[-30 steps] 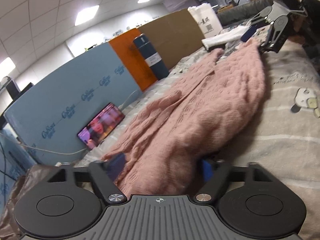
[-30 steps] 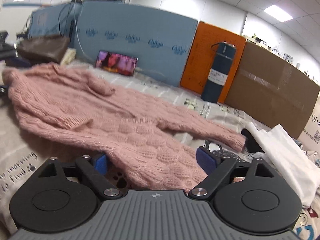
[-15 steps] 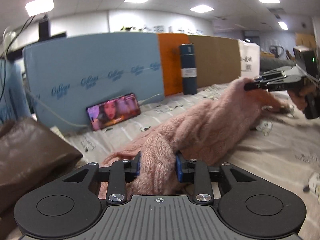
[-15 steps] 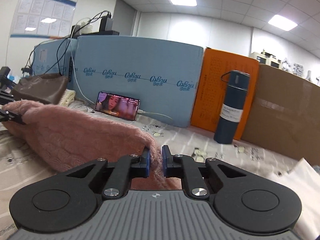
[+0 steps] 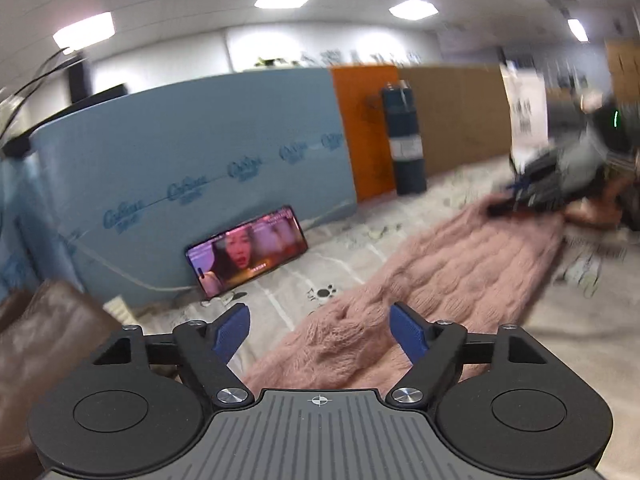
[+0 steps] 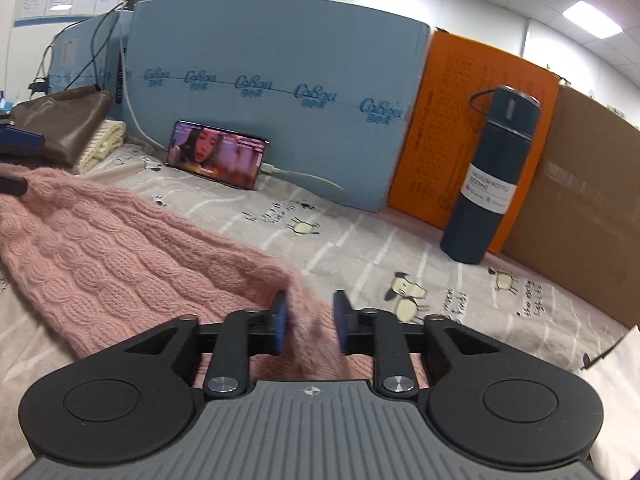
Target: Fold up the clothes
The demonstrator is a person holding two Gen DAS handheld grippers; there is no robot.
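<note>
A pink cable-knit sweater lies folded into a long strip on the printed bedsheet. My left gripper is open, its blue pads apart just above the sweater's near end. My right gripper is open too, its pads standing a little apart on either side of the sweater's other end. The right gripper also shows, blurred, at the far end in the left wrist view. The left gripper's fingertips show at the left edge of the right wrist view.
A phone playing video leans on a blue foam board. A dark blue flask stands before an orange board and cardboard. A brown bag and cream knit lie at the left. White cloth lies at the right.
Both grippers held the sweater's ends half a second ago; both have opened and let go. The sweater now lies flat as a folded strip.
</note>
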